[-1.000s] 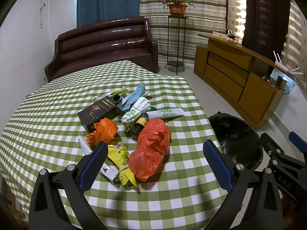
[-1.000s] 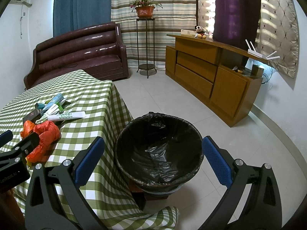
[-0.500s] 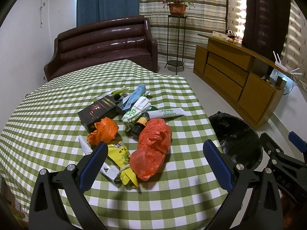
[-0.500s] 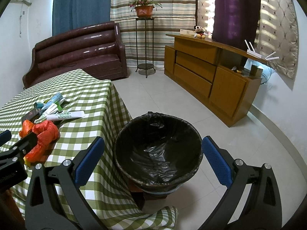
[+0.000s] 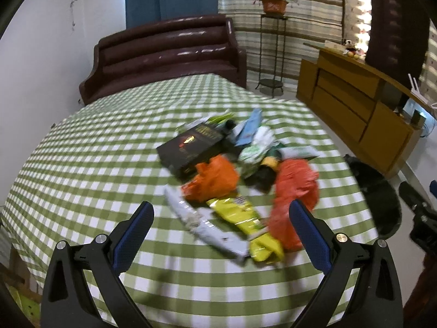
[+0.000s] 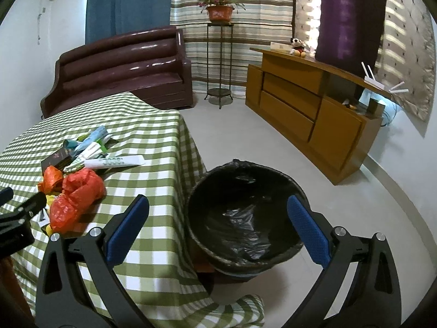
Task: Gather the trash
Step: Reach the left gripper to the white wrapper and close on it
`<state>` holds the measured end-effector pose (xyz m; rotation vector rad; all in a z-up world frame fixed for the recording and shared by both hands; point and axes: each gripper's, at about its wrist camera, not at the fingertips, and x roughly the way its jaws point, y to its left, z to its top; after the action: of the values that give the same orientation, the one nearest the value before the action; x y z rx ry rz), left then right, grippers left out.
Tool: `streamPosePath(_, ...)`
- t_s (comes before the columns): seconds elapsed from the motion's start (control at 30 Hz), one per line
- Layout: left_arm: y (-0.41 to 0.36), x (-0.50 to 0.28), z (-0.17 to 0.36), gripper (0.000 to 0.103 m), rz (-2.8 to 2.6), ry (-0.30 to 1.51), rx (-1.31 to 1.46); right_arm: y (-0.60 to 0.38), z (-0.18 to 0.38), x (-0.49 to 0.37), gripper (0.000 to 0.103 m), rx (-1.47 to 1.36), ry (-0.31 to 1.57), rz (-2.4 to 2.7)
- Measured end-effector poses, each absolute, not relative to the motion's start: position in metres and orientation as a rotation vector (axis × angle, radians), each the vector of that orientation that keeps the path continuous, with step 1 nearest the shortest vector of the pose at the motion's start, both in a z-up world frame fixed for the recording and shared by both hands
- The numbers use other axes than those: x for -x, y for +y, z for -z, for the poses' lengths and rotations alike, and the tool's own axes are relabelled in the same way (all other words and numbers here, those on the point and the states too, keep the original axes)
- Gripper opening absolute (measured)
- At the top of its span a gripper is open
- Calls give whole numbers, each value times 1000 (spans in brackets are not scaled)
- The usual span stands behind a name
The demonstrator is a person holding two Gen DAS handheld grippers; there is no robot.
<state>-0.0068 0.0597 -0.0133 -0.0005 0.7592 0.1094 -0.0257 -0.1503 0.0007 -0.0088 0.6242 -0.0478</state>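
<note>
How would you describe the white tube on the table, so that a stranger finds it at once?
Start at the table with the green checked cloth and look at the pile of trash on it. On the side of the pile nearest the black-lined bin lies the white tube, flat on the cloth. It alone is long, white and printed with green, just beyond the crumpled red bag.

A surface (image 5: pixel 90 169) draped in a green-and-white checked cloth fills the middle of the left wrist frame. On it, right of centre, lies a heap — a black box (image 5: pixel 191 147), an orange bag (image 5: pixel 213 181), a red bag (image 5: pixel 295 191), a yellow wrapper (image 5: pixel 245 222) and a white wrapper (image 5: pixel 202 227) — blurred.
</note>
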Motion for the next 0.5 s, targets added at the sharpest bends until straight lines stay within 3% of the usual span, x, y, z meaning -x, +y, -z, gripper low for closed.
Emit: streamPosePath(0.5, 90, 1, 29, 96, -123, 840, -2, -127, 9, 16, 99, 32, 661, 28)
